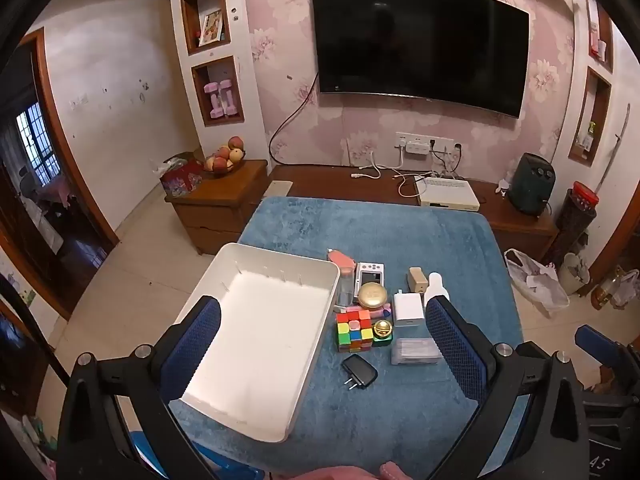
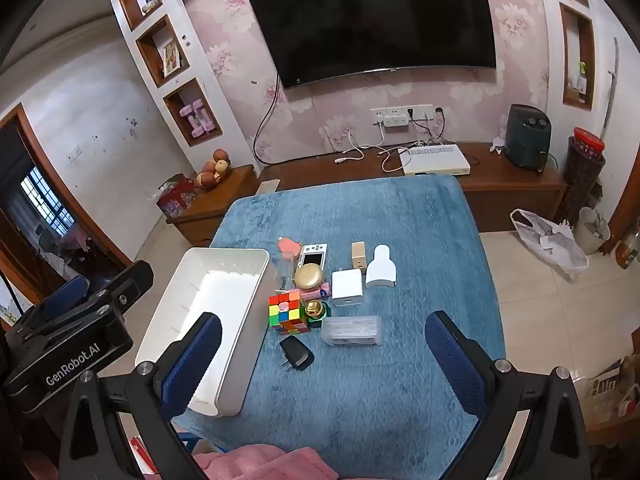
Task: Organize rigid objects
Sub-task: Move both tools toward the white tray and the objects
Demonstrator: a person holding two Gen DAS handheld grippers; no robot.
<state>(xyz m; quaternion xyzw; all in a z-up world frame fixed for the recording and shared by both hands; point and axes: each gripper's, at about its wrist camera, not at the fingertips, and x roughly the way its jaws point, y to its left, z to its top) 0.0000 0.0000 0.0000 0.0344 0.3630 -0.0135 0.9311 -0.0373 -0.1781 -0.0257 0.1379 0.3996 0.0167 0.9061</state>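
Observation:
An empty white bin (image 1: 256,344) (image 2: 208,320) lies at the left of the blue-covered table (image 1: 420,240) (image 2: 380,216). Right of it is a cluster: a colour cube (image 1: 355,330) (image 2: 289,312), a black plug (image 1: 359,371) (image 2: 297,353), a clear box (image 1: 416,352) (image 2: 352,331), a white charger (image 1: 409,309) (image 2: 347,287), a gold compact (image 1: 373,295) (image 2: 309,276), a small game console (image 1: 370,274) (image 2: 313,255) and a white bottle (image 2: 381,266). My left gripper (image 1: 324,344) hangs open above bin and cluster, holding nothing. My right gripper (image 2: 324,354) is open too, above the cluster.
A wooden TV bench with a white box (image 1: 446,196) and cables stands behind the table, under a wall TV (image 1: 420,40). A side cabinet bears a fruit bowl (image 1: 224,160). Bags and a bin (image 2: 592,232) sit on the floor at right. A pink sleeve (image 2: 260,464) shows at the bottom.

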